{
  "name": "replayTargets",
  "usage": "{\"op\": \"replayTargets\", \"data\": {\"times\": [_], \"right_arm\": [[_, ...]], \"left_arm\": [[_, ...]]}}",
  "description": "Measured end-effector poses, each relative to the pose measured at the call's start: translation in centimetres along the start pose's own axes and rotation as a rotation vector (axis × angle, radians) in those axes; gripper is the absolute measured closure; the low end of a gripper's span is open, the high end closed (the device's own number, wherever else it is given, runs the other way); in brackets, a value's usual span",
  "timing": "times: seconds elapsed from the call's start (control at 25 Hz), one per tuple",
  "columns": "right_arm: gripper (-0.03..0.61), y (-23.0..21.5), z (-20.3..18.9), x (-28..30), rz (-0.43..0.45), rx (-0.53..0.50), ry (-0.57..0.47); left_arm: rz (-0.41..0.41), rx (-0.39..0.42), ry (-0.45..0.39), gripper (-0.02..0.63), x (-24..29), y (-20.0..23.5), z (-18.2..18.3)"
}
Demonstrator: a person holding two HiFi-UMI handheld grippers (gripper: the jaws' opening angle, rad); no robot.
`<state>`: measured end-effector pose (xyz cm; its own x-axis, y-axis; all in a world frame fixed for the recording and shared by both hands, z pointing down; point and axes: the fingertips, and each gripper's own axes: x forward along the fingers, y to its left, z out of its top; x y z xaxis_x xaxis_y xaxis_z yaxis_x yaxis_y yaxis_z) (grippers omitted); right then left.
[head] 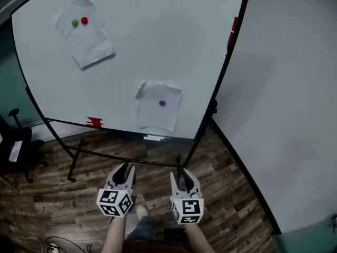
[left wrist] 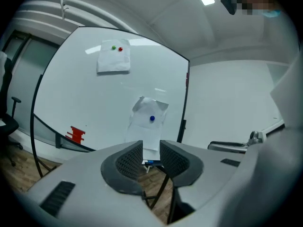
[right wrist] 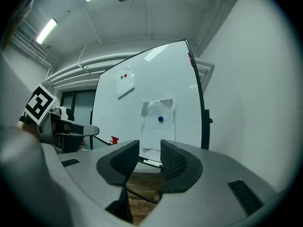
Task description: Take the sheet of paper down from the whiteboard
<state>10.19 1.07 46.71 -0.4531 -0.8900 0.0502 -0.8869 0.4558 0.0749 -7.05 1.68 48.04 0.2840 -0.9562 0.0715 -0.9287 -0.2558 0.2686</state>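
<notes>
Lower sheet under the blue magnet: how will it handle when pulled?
Likely floppy and light: the lower sheet is thin paper, top corners creased and curled against the whiteboard. One blue magnet alone pins it, so it may pivot or slide under a tug. A sharp pull could tear it there.

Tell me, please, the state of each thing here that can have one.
Whiteboard in black frame: standing upright.
Lower white paper sheet: pinned to the board by a blue round magnet, top corners curled.
Upper white paper sheet: pinned by a green magnet and a red magnet, tilted.
Left gripper: open, empty, short of the board.
Right gripper: open, empty, short of the board.
</notes>
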Motion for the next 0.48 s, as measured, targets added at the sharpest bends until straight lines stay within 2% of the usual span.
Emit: {"op": "replayTargets", "data": {"times": [0.24, 0.48], "right_arm": [[0.428, -2.4, 1.7, 13.3, -0.038, -0.001, -0.002], [0.433, -3.8, 2.7, 21.3, -0.068, 0.014, -0.009]], "left_arm": [[-0.037, 0.007, -0.002, 0.489, 11.6, 5.8, 3.8], [-0.096, 0.008, 0.004, 0.477, 19.0, 9.1, 5.4]]}}
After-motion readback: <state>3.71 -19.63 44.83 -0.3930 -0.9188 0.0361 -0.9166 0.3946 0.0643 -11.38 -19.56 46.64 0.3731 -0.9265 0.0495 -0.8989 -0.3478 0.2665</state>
